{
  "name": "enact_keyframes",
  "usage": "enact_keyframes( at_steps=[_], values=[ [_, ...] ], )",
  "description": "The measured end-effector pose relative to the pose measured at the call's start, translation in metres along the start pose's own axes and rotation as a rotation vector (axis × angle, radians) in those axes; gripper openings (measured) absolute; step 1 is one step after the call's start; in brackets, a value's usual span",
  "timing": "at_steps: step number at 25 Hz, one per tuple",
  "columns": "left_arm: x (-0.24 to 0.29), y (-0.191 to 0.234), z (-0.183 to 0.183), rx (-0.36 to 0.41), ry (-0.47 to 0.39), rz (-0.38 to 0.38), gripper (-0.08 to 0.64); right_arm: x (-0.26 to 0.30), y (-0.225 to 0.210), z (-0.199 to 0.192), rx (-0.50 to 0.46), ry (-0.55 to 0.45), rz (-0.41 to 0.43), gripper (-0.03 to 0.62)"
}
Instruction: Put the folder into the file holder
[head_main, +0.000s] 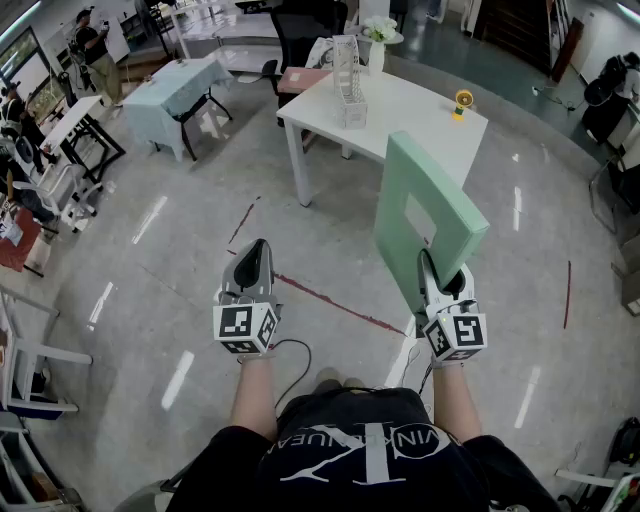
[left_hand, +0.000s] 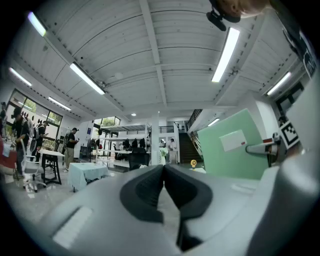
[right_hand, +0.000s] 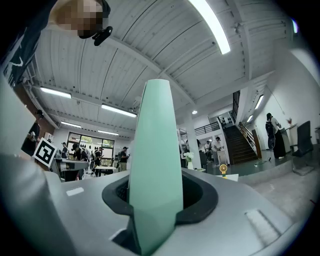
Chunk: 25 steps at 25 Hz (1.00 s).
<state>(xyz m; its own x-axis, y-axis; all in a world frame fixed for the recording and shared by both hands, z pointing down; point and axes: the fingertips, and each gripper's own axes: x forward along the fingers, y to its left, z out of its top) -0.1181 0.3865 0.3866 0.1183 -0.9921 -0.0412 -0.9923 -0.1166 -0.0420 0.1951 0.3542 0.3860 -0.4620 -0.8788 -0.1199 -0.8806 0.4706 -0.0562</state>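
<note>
While the left tool (head_main: 256, 250) is closed and empty, the right tool (head_main: 432, 270) clamps the green folder (head_main: 425, 205), standing upright above it at centre-right.

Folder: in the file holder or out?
Out. The green folder stands upright, clamped in the right gripper above the floor; the mesh file holder sits apart on the white table ahead.

An open office hall: polished grey floor (head_main: 170, 250), white desk (head_main: 410, 115) ahead of the fingers (head_main: 255, 262), black office chair (head_main: 300, 35) beyond, ceiling strip lights (left_hand: 227, 55), a staircase (right_hand: 242, 145) farther off.
</note>
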Motion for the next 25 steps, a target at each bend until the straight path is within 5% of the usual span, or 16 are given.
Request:
enact_keyframes(
  at_steps=[25],
  values=[
    [-0.020,-0.027,-0.019,-0.031,0.009,0.029,0.000,-0.022,-0.019,-0.013,-0.010,0.009,0.027,0.175]
  ],
)
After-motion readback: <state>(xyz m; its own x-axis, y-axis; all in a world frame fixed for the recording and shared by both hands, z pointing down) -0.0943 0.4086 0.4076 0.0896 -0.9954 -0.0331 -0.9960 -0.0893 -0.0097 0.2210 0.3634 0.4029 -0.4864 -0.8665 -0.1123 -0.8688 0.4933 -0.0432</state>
